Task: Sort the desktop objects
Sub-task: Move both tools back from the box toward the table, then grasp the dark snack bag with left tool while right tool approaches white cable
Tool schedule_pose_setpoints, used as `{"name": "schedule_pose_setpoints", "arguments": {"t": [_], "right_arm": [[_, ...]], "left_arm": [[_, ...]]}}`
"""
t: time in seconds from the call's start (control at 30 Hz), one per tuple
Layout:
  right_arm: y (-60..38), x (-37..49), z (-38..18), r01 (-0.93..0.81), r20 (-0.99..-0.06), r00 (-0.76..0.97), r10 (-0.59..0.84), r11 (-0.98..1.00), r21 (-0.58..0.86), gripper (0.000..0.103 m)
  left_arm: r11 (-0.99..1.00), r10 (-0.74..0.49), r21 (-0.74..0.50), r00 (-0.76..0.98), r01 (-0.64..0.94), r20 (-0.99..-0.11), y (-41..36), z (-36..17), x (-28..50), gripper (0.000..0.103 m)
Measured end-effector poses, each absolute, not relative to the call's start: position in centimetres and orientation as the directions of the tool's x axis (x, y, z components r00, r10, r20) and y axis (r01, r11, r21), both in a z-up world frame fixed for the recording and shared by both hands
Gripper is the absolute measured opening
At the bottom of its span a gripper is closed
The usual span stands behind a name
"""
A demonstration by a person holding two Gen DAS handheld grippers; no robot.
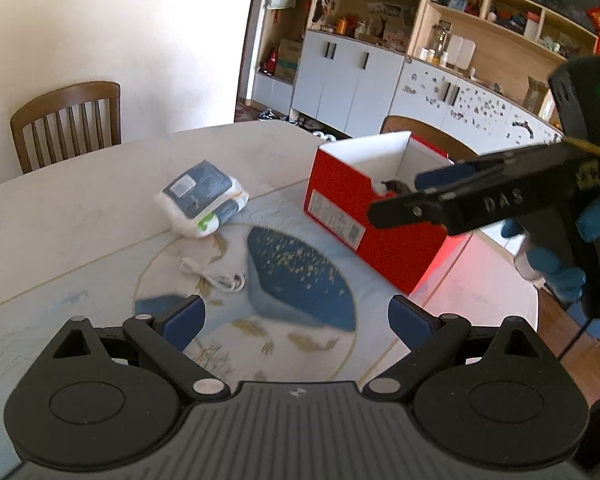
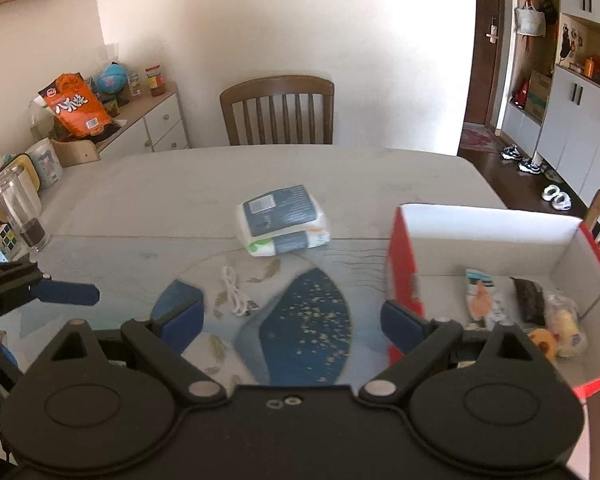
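Note:
A blue-and-white tissue pack (image 1: 204, 204) (image 2: 284, 220) lies on the pale table (image 1: 80, 216) (image 2: 140, 184). A coiled white cable (image 1: 216, 278) (image 2: 238, 292) rests in front of it on the blue patterned mat. To the right stands an open red box (image 1: 380, 216) (image 2: 492, 248) holding a snack packet (image 2: 480, 296), a dark bar (image 2: 530, 300) and a yellow bag (image 2: 568, 328). My left gripper (image 1: 298, 320) (image 2: 64, 292) hovers open and empty over the mat. My right gripper (image 2: 292, 320) (image 1: 412, 196) is open and empty, by the box's near left corner.
A wooden chair (image 1: 68, 124) (image 2: 278, 112) stands behind the table. A glass jar (image 2: 20, 208) and a cube puzzle box (image 2: 2, 244) sit at the table's left edge. A blue-gloved hand (image 1: 556, 268) holds the right gripper. White cupboards (image 1: 348, 76) line the far wall.

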State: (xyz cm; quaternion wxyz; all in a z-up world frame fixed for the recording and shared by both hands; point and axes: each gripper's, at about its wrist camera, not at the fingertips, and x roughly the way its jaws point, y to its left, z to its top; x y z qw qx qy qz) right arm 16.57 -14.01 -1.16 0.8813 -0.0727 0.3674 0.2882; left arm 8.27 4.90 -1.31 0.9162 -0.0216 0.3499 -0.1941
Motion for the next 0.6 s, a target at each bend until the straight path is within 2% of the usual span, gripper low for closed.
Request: {"name": "schedule_pose_setpoints", "arguments": {"t": [0.6], "right_arm": [[-7.4,17.7,-6.7,-0.599,-0.756,0.500,0.422,0.799,0.051,0.092]], "left_arm": [[0.903,-0.380,-0.138,0.607,0.407,-0.698,8.7,-7.2,7.9,0.098]]}}
